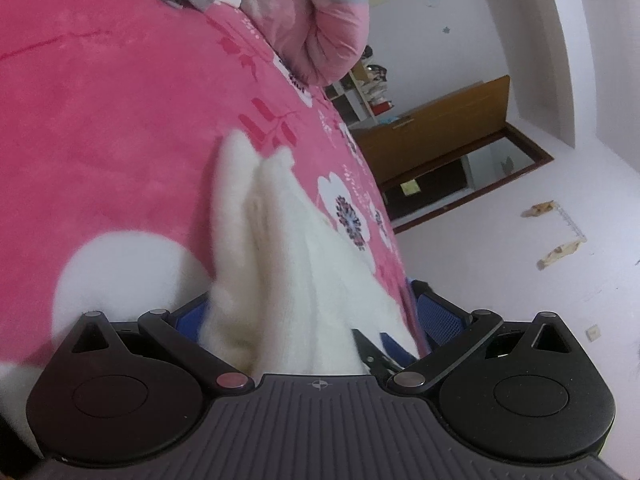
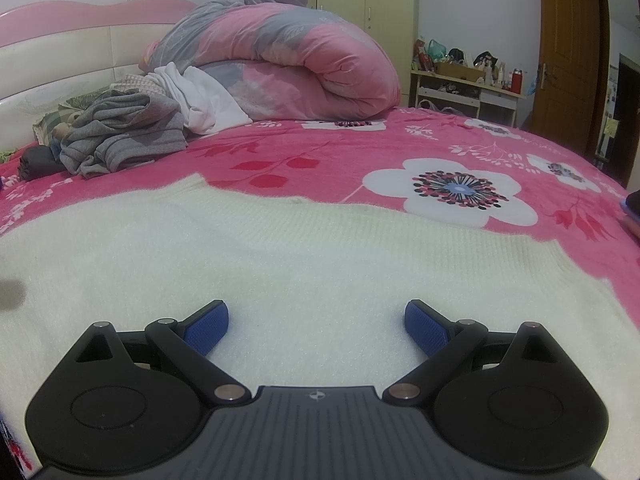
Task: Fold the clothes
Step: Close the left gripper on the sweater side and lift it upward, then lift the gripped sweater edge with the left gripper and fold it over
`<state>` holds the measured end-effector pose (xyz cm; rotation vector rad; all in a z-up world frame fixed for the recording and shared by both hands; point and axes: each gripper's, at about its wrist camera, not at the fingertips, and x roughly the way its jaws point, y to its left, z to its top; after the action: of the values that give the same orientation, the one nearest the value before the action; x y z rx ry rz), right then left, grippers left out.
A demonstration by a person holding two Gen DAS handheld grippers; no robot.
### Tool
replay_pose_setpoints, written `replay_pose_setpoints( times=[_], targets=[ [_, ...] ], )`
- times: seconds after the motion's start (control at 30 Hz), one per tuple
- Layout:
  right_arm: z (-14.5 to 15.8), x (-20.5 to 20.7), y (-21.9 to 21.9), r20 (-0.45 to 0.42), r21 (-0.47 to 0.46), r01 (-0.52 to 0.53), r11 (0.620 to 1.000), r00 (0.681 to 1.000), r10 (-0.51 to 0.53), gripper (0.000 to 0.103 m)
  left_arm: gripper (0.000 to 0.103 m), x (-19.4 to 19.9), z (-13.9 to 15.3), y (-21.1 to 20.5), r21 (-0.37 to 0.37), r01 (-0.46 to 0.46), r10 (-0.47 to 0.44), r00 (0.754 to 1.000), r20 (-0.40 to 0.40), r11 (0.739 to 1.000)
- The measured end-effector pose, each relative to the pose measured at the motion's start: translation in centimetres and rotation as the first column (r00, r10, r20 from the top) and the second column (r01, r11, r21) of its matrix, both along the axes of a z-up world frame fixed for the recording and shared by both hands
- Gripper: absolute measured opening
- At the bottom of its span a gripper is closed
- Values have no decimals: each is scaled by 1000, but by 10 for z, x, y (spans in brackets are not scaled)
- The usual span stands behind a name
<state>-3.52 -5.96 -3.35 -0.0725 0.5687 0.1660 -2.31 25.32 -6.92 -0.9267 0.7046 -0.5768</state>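
A white knitted sweater [image 2: 280,264] was seen spread flat across the near part of a bed covered by a pink floral blanket [image 2: 400,148]. In the right wrist view, the right hand-held gripper [image 2: 316,322] was held low over the sweater with its blue pads [image 2: 208,326] set wide apart and nothing between them; whether the pads touched the knit could not be told. The ribbed edge of the sweater ran across the blanket just beyond the gripper, beside a large white printed flower.

In the left wrist view, which was tilted, the left hand-held gripper [image 1: 316,320] was seen with a bunched fold of the same white sweater [image 1: 280,264] rising between its blue pads [image 1: 438,316]. The pads stood fairly far apart and the left one was mostly hidden by the cloth, so it could not be told whether the fabric was actually pinched. The fold was lifted off the blanket [image 1: 120,140] and stood up in two soft peaks.

Farther back on the bed, a rolled pink and grey quilt [image 2: 304,64] was lying, with a heap of grey clothes [image 2: 120,136] and white clothes [image 2: 204,100] just beside it near the headboard [image 2: 60,60]. A wooden door [image 2: 568,48] and a cluttered shelf unit [image 2: 468,88] were visible past the bed.
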Motion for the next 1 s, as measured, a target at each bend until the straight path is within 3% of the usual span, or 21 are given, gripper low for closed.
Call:
replay_pose_setpoints(
  times=[0.27,0.43,0.67,0.8,0.9,1.0],
  targets=[
    [0,0,0,0,0,1,1000,1000,-1,98,103,22,-1,-10,32,28,-29,999,36,999],
    [0,0,1,1,-1,1,1000,1000,-1,98,103,31,2,-19,119,94,-98,995,31,988],
    [0,-1,1,2,0,2,1000,1000,-2,98,103,55,5,-27,135,148,-145,989,-35,980],
    [-1,-1,0,4,1,2,1000,1000,-2,98,102,66,10,-37,204,169,-157,985,-74,964],
    [-1,-1,0,6,3,2,1000,1000,-2,98,95,67,15,-41,254,166,-147,985,-94,953],
    [-1,-1,0,8,5,2,1000,1000,-2,98,73,64,16,-37,292,144,-113,986,-119,946]
  ],
)
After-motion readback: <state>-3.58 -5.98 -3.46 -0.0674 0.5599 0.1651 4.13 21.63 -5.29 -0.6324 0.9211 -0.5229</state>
